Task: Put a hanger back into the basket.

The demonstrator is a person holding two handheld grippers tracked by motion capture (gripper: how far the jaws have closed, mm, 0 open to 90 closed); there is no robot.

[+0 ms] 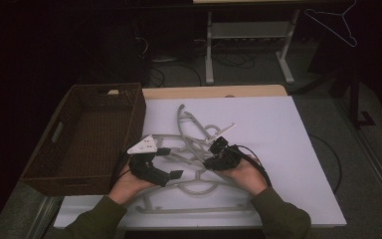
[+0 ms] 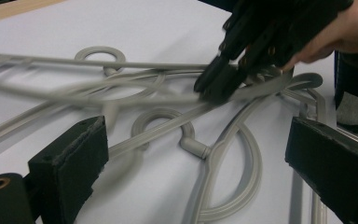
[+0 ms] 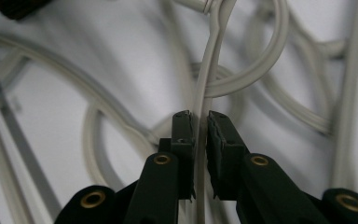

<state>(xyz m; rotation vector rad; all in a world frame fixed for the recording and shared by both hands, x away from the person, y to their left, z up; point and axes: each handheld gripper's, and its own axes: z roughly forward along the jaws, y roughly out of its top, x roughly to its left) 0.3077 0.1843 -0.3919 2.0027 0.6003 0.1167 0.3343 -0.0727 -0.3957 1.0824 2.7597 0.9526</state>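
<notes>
Two hands low, right tool (image 3: 198, 122) apparently pinching hanger (image 3: 205, 79), left tool (image 2: 196, 158) spread wide.

Legible text, labels, brands, numbers, signs: none were recorded. No marking could be read on the grey hangers (image 1: 194, 149), the wicker basket (image 1: 87, 137), the white table cover (image 1: 273, 144) or either gripper's black jaws.

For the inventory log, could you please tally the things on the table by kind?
Brown woven wicker basket: 1
Black two-jaw grippers, left and right: 2
Pale grey plastic hangers, tangled: at least 3; overlap hides the exact count
Total: at least 6
</notes>
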